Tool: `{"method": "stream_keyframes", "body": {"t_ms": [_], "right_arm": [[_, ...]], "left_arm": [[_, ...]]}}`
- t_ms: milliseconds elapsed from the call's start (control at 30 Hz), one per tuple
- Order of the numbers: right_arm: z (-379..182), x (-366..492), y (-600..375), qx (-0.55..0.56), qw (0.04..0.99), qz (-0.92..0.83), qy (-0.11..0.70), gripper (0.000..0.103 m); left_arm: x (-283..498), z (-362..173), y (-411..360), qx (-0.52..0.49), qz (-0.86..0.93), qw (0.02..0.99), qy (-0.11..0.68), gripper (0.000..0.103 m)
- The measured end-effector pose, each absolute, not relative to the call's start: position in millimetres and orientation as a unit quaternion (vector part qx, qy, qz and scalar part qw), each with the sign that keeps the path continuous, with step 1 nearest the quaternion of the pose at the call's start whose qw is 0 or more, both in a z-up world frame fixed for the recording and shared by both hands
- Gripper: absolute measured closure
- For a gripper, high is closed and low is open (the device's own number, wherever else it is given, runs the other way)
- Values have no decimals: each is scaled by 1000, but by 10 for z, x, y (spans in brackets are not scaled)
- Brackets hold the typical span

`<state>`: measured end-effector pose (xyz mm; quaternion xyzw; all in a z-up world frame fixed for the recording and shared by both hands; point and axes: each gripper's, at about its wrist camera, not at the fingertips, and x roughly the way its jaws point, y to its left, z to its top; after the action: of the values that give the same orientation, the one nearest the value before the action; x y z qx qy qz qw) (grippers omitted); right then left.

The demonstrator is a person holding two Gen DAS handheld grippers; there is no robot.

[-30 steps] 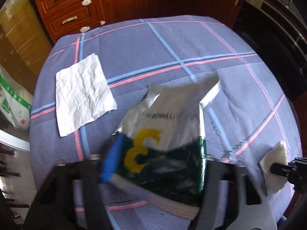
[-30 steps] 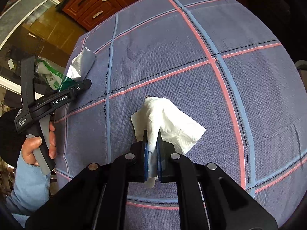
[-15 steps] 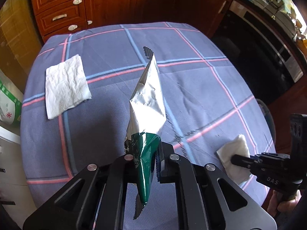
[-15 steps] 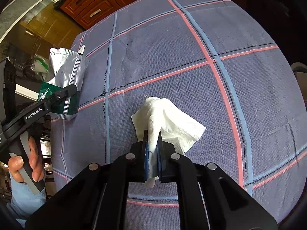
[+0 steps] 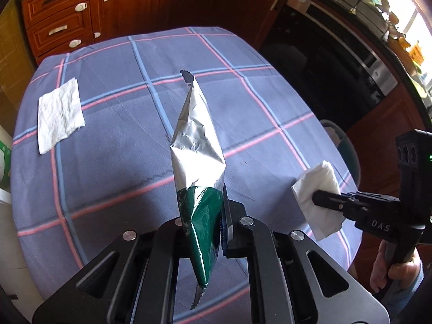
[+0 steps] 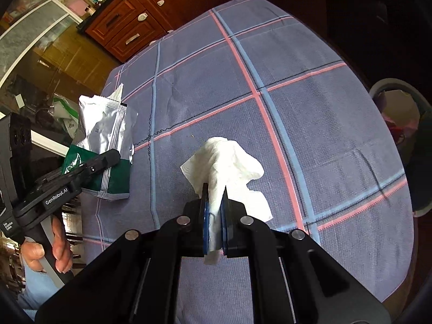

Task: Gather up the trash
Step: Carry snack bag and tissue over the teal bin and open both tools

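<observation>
Wrapper (image 5: 198, 159), silver above and green below, creased, clamped in left tongs (image 5: 218, 232); right tongs (image 6: 214, 232) clamp crumpled white tissue (image 6: 226, 159).

A table in a blue checked cloth (image 5: 113, 162); 1 flat white napkin (image 5: 59, 114) lies near its edge.

The print on the foil wrapper (image 6: 105, 135) is too small to read. The bin (image 6: 399, 145) beside the table (image 5: 113, 162) is cut off by the right wrist picture's edge, and the table hides most of it from the left one; its contents can't be made out. Only fingers (image 5: 391, 267) show of the person's right hand.
</observation>
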<state>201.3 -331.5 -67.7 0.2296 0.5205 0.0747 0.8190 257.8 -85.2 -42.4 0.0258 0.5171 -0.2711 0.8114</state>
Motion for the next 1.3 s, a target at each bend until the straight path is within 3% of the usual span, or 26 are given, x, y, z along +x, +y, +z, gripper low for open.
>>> {"method": "stream_keyframes", "body": {"t_ms": [367, 900, 1300], "right_arm": [[-632, 1665, -3733, 270, 827, 58, 489, 97], [-391, 1009, -5390, 349, 845, -59, 400, 95], [-860, 902, -6187, 397, 808, -102, 422, 93]], "left_arm": [[2133, -265, -1348, 70, -318, 799, 505, 94], [1717, -109, -3435, 156, -455, 729, 487, 94], [1444, -651, -4689, 237, -490, 671, 503, 94]]}}
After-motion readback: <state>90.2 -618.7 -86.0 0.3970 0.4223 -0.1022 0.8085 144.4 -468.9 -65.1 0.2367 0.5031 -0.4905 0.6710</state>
